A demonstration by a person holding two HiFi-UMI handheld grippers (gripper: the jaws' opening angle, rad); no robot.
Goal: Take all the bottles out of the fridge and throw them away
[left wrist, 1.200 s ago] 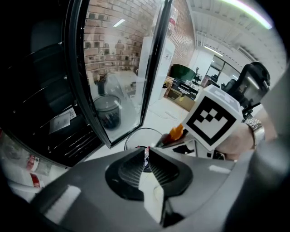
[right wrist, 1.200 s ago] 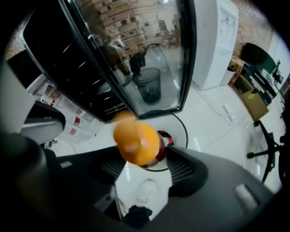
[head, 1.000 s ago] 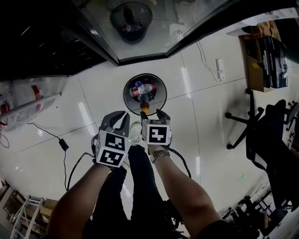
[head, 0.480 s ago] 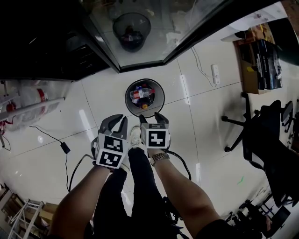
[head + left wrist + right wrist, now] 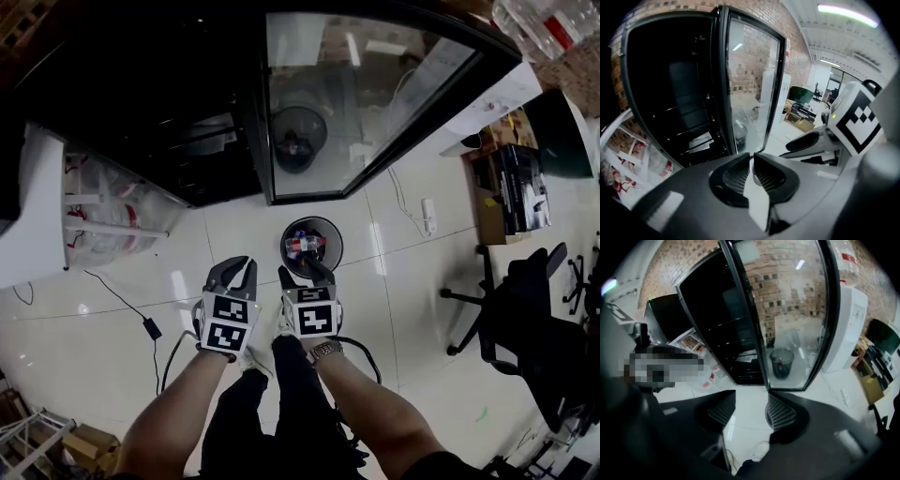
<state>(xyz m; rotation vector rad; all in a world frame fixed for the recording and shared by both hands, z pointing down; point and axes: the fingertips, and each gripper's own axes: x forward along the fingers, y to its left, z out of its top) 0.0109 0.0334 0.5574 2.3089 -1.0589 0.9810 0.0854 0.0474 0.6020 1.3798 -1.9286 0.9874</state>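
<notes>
A black bin (image 5: 312,246) stands on the tiled floor in front of the fridge and holds several bottles (image 5: 302,246) with red labels. The black fridge (image 5: 159,122) is open, its glass door (image 5: 356,103) swung out to the right, and its dark shelves (image 5: 679,108) show no bottle that I can make out. My left gripper (image 5: 239,269) hangs above the floor, shut and empty, its pads (image 5: 740,176) together. Beside it my right gripper (image 5: 305,272) is open with only floor between its pads (image 5: 780,412); its jaws have just been closing.
A white rack (image 5: 56,211) with wrapped packs stands left of the fridge. A water dispenser (image 5: 851,319) is right of the door. Boxes (image 5: 511,178), office chairs (image 5: 525,314), a power strip (image 5: 428,216) and a floor cable (image 5: 141,314) lie around. My legs are below the grippers.
Both grippers have risen away from the bin. The orange-capped bottle seen at the bin's near rim now lies inside. The right jaws have narrowed. The open fridge has come into view.
</notes>
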